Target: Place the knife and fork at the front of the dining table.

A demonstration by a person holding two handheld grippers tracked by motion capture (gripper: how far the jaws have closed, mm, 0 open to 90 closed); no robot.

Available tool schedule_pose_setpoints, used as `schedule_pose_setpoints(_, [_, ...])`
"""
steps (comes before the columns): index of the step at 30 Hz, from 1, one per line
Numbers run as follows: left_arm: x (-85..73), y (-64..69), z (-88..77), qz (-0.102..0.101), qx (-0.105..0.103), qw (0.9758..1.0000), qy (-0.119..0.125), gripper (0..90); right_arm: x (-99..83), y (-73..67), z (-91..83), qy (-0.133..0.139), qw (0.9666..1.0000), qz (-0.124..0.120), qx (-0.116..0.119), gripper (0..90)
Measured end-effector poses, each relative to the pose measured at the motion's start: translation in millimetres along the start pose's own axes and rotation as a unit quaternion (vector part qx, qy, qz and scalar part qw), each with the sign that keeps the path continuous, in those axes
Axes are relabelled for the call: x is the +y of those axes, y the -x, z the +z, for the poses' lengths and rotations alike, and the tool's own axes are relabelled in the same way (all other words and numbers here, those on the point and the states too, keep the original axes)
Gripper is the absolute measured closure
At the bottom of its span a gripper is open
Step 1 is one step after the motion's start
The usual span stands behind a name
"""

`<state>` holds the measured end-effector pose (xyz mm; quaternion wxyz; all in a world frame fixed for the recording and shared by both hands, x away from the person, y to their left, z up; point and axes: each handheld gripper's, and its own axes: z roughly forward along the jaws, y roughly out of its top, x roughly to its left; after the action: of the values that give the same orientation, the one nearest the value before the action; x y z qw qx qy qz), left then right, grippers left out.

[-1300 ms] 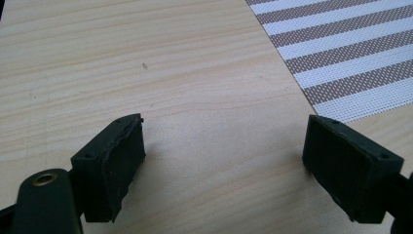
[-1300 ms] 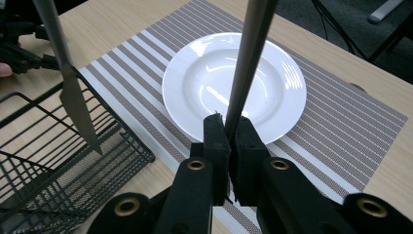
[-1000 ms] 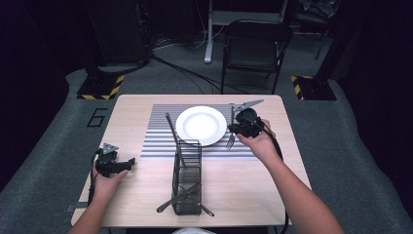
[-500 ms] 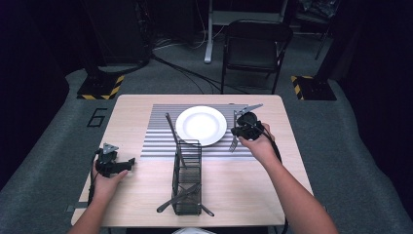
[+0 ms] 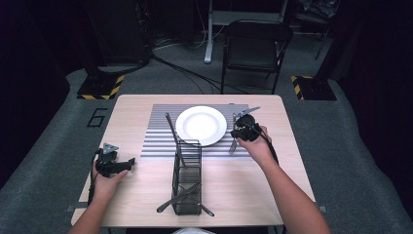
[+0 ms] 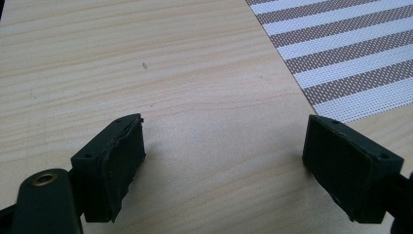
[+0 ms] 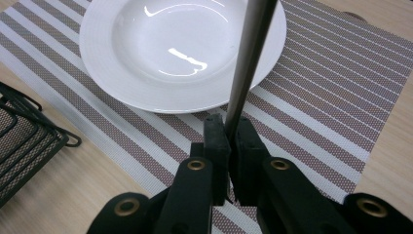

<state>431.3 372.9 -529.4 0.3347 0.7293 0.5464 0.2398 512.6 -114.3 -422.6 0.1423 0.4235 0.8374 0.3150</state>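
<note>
My right gripper is shut on the grey handle of a metal utensil, which slants up across the rim of a white plate. From above, this gripper hovers low over the right part of the striped placemat, just right of the plate, and the utensil hangs below it. Which kind of utensil it is stays hidden. My left gripper rests at the table's left front; its jaws stand wide open over bare wood with nothing between them.
A black wire caddy stands at the front middle of the table with several utensils, one long handle leaning out toward the plate. A corner of the caddy lies left of my right gripper. A folding chair stands beyond the table.
My right gripper has sunk toward the placemat with the utensil still in its jaws. The left gripper has kept still.
</note>
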Motion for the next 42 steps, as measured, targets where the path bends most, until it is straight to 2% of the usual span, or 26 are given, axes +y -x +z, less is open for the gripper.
schedule_pose_setpoints(6, [0.0, 0.0, 0.0, 0.000, 0.000, 1.0000, 0.000, 15.4, 2.7, 6.7, 10.8, 0.004, 0.9996, 0.027, 0.002, 86.8])
schedule_pose_setpoints(8, [0.0, 0.0, 0.0, 0.000, 0.000, 1.0000, 0.000, 15.4, 5.3, 8.2, 15.3, 0.007, 0.9994, 0.034, -0.005, 86.3])
schedule_pose_setpoints(14, [0.0, 0.1, 0.0, 0.000, 0.000, 1.0000, 0.000, 15.4, 8.4, 10.6, 23.3, 0.010, 0.9989, 0.045, -0.013, 85.8])
schedule_pose_setpoints(15, [0.0, 0.1, 0.0, 0.000, 0.000, 1.0000, 0.000, 15.4, 9.3, 13.0, 26.9, 0.011, 0.9983, 0.056, -0.014, 85.8])
schedule_pose_setpoints(17, [0.0, 0.0, 0.0, 0.000, 0.000, 1.0000, 0.000, 15.4, 9.4, 14.9, 28.3, 0.011, 0.9979, 0.063, -0.012, 85.9])
schedule_pose_setpoints(19, [0.0, 0.0, 0.0, 0.000, 0.000, 1.0000, 0.000, 15.4, 8.8, 21.3, 33.4, 0.012, 0.9954, 0.094, -0.010, 85.9])
schedule_pose_setpoints(20, [0.0, 0.0, 0.0, 0.000, 0.000, 1.0000, 0.000, 15.4, 8.8, 21.3, 33.4, 0.012, 0.9954, 0.094, -0.010, 85.9])
schedule_pose_setpoints(24, [0.0, 0.1, 0.0, 0.000, 0.000, 1.0000, 0.000, 15.4, 7.1, 28.3, 40.2, 0.015, 0.9915, 0.129, -0.009, 85.5])
schedule_pose_setpoints(31, [0.0, 0.0, 0.0, 0.000, 0.000, 1.0000, 0.000, 15.4, 4.5, 39.4, 52.1, 0.013, 0.9873, 0.157, -0.014, 84.5])
schedule_pose_setpoints(36, [0.0, 0.0, 0.0, 0.000, 0.000, 1.0000, 0.000, 15.4, 4.0, 45.3, 60.7, 0.014, 0.9829, 0.183, -0.012, 85.0])
schedule_pose_setpoints(39, [0.0, 0.0, 0.0, 0.000, 0.000, 1.0000, 0.000, 15.4, 4.5, 47.0, 65.7, 0.013, 0.9790, 0.203, -0.013, 85.5])
schedule_pose_setpoints(42, [0.0, 0.0, 0.0, 0.000, 0.000, 1.0000, 0.000, 15.4, 4.5, 48.1, 67.9, 0.013, 0.9772, 0.212, -0.015, 85.7])
